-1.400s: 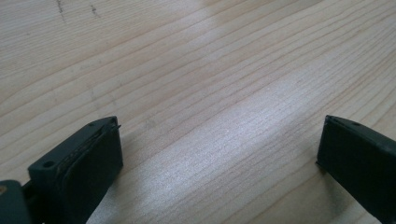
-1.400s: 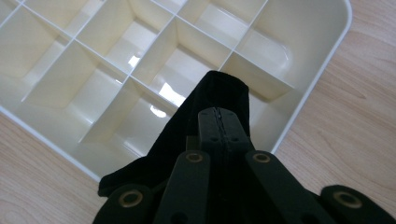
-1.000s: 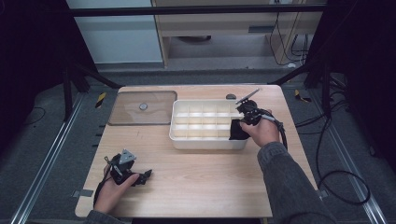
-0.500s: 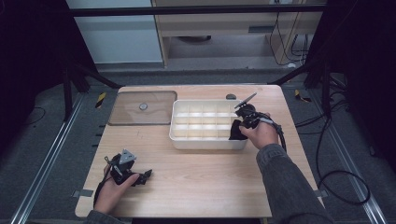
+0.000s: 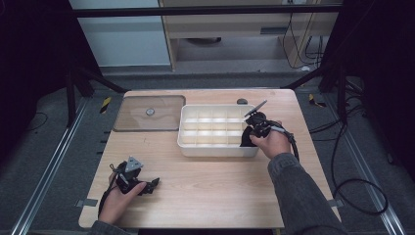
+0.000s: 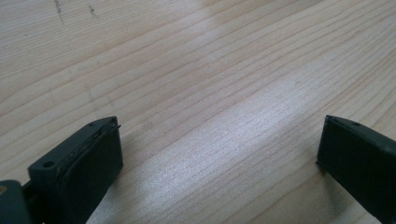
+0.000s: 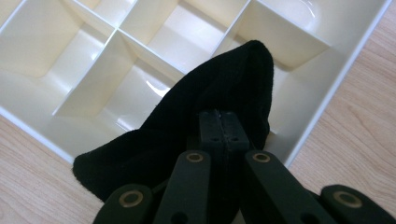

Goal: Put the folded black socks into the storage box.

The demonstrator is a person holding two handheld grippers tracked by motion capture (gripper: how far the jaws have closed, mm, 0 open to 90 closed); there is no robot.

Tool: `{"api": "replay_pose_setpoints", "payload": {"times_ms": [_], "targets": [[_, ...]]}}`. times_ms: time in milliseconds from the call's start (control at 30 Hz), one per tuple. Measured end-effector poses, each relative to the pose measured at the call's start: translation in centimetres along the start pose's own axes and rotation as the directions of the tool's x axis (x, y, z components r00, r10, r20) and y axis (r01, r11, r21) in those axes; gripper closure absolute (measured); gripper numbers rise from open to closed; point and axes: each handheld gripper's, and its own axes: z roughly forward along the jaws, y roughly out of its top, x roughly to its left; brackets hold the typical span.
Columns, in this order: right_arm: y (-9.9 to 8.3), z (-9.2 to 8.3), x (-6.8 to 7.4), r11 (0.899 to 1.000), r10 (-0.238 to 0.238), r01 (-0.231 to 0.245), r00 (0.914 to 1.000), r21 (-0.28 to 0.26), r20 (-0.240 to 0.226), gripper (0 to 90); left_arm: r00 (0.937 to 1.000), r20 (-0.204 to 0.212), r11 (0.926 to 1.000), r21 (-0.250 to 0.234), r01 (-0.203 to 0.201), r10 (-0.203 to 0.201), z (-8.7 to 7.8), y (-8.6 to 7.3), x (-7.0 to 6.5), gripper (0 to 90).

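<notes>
The wooden table (image 5: 210,196) carries a white compartment tray (image 5: 215,131) near its far middle, with a clear flat lid (image 5: 149,113) lying just beside the tray on its left. The right gripper (image 5: 250,133) sits at the tray's right end; its jaws are pressed together and clamped on a black cloth (image 7: 205,126), which drapes over the tray's near-right corner compartments and its rim. The left gripper (image 5: 142,183) rests low over bare wood at the table's near-left corner, well apart from the tray; its jaws stand wide apart with nothing between them, and the left gripper view shows plain wood grain in the gap. No brand, label or legible writing can be made out on any item.
</notes>
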Motion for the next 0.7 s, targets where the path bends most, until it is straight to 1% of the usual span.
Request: {"api": "replay_pose_setpoints", "payload": {"times_ms": [100, 200, 467, 600, 633, 700], "targets": [[-0.15, 0.13, 0.13, 1.000, 0.010, -0.010, 0.9999, 0.008, -0.004, 90.0, 1.0000, 0.001, 1.0000, 0.000, 0.000, 0.000, 0.01, 0.01, -0.01, 0.0], [-0.28, 0.25, 0.11, 1.000, 0.014, -0.014, 0.9999, 0.001, -0.005, 90.0, 1.0000, 0.001, 1.0000, 0.000, -0.001, 0.001, 0.02, 0.01, -0.02, 0.0], [-0.38, 0.24, 0.12, 1.000, 0.015, -0.015, 0.9998, -0.002, -0.012, 90.0, 1.0000, 0.002, 1.0000, 0.000, -0.002, 0.002, 0.03, 0.03, -0.04, 0.0], [-0.50, 0.30, 0.19, 1.000, 0.008, -0.008, 0.9999, -0.005, -0.007, 90.0, 1.0000, 0.002, 1.0000, -0.001, -0.001, 0.001, 0.04, 0.03, -0.04, 0.0], [-0.52, 0.26, 0.28, 1.000, 0.015, -0.015, 0.9998, -0.002, -0.012, 90.0, 1.0000, 0.002, 1.0000, 0.000, -0.001, 0.001, 0.04, 0.03, -0.05, 0.0], [-0.58, 0.26, 0.27, 1.000, 0.009, -0.009, 0.9998, -0.005, -0.018, 90.0, 1.0000, 0.002, 1.0000, 0.000, -0.001, 0.001, 0.04, 0.03, -0.05, 0.0]]}}
